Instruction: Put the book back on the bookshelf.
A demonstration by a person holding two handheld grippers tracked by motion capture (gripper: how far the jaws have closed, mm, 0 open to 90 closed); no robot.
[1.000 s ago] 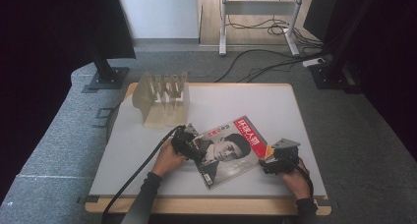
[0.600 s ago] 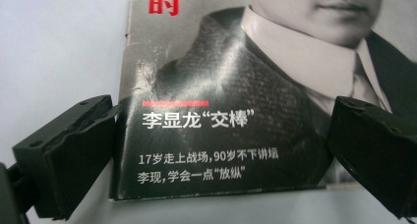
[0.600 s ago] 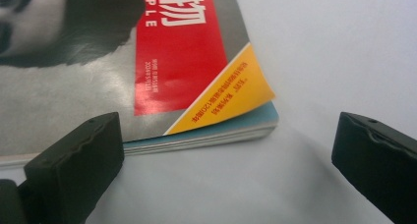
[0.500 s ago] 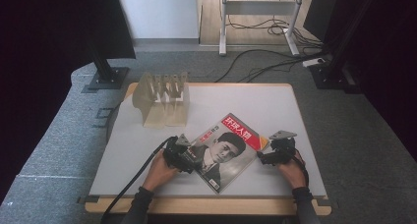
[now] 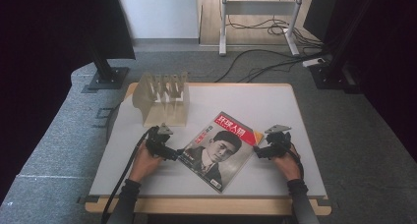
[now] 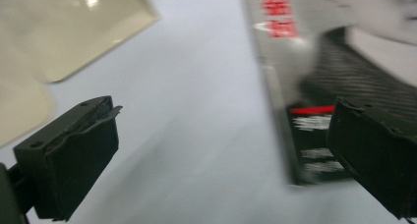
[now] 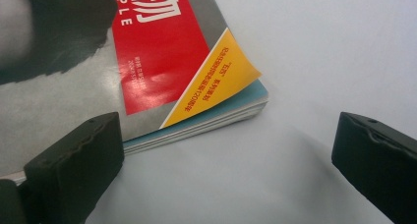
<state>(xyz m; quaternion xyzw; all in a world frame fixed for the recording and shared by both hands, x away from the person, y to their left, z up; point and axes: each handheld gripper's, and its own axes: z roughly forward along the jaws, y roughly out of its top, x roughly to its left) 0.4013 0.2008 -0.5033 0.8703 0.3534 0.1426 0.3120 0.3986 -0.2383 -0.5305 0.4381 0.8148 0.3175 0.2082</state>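
Left of the magazine (image 5: 219,149), the left gripper (image 5: 169,153) hovers at its edge, jaws spread wide. The magazine lies flat mid-table, just in front of the wooden rack (image 5: 162,98). It looks thin, floppy and glossy, best pinched at a corner. The right gripper (image 5: 259,152) waits spread beside its curled corner.

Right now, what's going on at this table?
A person holds a gripper in each hand at either side of a magazine lying flat on the white table. The left gripper is open at the magazine's spine edge; the right gripper is open by its yellow corner. Neither grips it. A beige slotted rack stands behind, untouched.
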